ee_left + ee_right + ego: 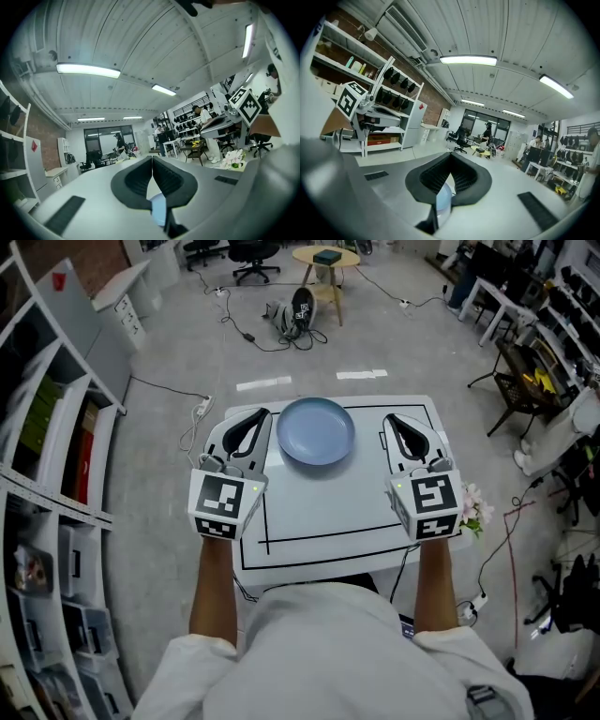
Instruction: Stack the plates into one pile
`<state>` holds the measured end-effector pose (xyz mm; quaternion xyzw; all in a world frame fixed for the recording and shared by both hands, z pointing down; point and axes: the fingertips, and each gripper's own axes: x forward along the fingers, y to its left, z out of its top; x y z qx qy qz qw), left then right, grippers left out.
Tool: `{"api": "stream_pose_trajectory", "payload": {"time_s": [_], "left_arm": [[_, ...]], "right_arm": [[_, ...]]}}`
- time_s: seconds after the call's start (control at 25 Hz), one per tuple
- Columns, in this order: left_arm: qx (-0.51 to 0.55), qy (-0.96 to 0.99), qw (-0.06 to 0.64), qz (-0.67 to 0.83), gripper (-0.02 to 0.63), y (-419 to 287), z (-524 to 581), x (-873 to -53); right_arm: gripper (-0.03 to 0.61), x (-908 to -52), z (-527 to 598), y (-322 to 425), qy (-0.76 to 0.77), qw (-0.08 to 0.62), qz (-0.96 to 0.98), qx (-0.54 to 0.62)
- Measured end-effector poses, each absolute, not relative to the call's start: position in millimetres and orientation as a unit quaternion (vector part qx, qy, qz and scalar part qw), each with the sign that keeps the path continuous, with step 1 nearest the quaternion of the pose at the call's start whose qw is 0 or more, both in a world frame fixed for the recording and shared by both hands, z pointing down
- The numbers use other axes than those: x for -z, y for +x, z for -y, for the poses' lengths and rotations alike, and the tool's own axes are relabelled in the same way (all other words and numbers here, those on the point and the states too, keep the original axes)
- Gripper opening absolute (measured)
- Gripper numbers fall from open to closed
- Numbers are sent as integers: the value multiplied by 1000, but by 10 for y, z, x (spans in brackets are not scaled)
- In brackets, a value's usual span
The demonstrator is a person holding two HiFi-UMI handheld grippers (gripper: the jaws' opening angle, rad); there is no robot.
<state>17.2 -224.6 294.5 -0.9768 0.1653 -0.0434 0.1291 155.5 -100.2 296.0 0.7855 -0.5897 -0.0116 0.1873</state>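
- The blue plate (316, 430) sits on the white table (319, 521), at the far middle of a black outline (267, 521) drawn on the top.
- From above it reads as one round plate. Whether more plates lie under it I cannot tell.
- The left gripper (262, 414) hangs over the table just left of the plate, clear of it. Its jaws are pressed together with nothing between them.
- The right gripper (389, 418) hangs just right of the plate, also clear of it. Its jaws are closed tip to tip and empty.
- In each gripper view a sliver of the blue plate shows below the closed jaws.
- Each gripper points away from the person, with the plate between the two.
- A bunch of pale flowers (473, 507) lies at the table's right edge.
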Motion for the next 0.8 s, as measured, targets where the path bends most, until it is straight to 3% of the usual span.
{"api": "stream_pose_trajectory", "payload": {"time_s": [0.8], "left_arm": [[66,-978,120,-159,20,96,2214,-3123]], "right_arm": [[12,-3059,1068,1457,775,200,599,5]]}}
